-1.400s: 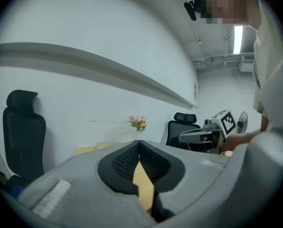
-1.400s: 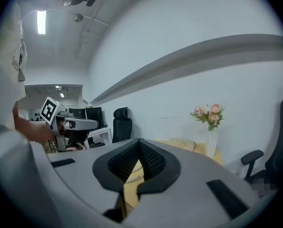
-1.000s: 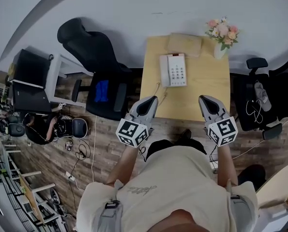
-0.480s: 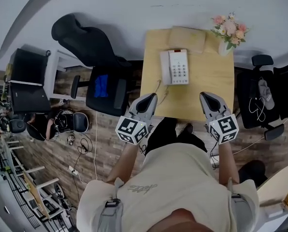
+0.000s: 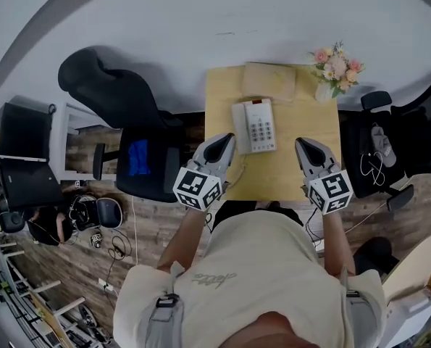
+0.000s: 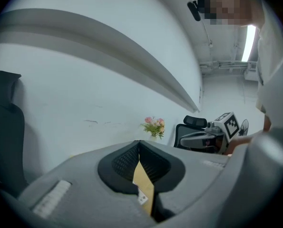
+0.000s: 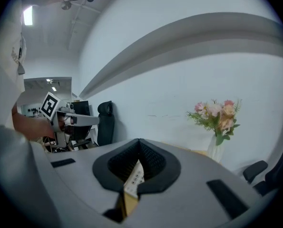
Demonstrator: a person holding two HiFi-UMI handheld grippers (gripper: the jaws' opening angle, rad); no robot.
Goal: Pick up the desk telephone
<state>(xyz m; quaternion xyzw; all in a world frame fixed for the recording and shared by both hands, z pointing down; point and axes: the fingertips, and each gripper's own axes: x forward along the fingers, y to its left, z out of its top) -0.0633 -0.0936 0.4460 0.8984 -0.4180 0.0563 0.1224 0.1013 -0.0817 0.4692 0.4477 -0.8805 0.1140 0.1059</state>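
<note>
desk telephone sits mid desk, long axis pointing away from me toward the wall. my left gripper is nearer, just beside its near-left corner; my right gripper is further off. both have jaws closed, empty.

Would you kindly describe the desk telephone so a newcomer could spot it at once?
Find the wooden desk against the white wall. Near its middle lies the telephone: white, with a keypad, unlike the tan pad behind it or the flower vase at the corner.
</note>
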